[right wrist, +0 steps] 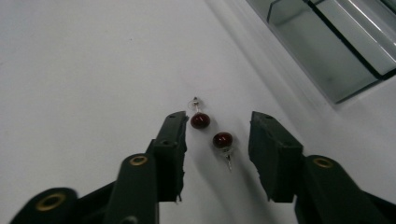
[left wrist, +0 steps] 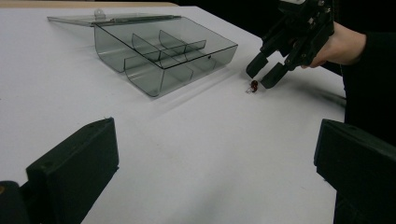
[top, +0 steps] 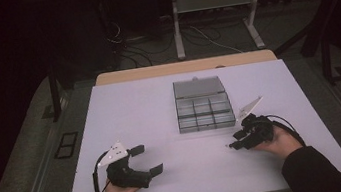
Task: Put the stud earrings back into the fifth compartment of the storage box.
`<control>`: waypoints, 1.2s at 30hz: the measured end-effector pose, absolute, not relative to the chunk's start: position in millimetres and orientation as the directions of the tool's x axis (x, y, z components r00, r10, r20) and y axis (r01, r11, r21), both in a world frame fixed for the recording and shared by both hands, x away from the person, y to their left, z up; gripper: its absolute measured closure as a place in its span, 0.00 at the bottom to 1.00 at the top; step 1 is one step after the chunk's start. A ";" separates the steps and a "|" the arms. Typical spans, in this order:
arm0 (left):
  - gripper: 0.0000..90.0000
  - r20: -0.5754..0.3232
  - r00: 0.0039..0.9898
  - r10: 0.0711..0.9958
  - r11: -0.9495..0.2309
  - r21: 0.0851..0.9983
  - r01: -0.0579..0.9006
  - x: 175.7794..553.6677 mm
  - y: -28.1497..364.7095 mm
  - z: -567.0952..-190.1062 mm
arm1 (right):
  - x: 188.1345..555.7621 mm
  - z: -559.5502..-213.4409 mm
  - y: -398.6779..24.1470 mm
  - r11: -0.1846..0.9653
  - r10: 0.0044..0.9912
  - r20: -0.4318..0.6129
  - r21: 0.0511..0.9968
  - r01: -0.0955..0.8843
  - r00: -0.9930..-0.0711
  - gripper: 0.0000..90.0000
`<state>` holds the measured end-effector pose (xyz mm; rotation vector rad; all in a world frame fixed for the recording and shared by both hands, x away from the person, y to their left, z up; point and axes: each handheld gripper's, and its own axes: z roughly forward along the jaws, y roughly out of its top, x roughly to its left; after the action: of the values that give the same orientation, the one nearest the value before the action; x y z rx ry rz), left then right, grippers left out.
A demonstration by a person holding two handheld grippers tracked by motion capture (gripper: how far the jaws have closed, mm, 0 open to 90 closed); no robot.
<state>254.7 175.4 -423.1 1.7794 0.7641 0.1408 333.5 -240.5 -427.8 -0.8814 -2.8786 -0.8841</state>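
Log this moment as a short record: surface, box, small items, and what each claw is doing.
surface: white table top
box: clear grey compartment box, lid open and lying flat behind it, compartments look empty
small items: two dark red bead earrings on the table in front of the box
right claw: open, jaws either side of the earrings, not yet closed on them
left claw: open, holds nothing, apart from the box and earrings

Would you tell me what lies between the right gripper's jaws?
Two red earrings lie on the table between the open right gripper, in the right gripper view.
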 end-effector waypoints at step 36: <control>0.00 -0.279 0.780 0.560 -0.147 0.893 0.425 255.5 176.7 -423.9 | 340.5 -432.9 -242.6 0.684 0.530 0.166 0.497 0.535 -0.832 0.87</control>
<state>255.5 176.7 -423.9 1.7756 0.7668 0.1398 340.5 -242.6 -432.9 -0.9090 -2.8745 -0.8522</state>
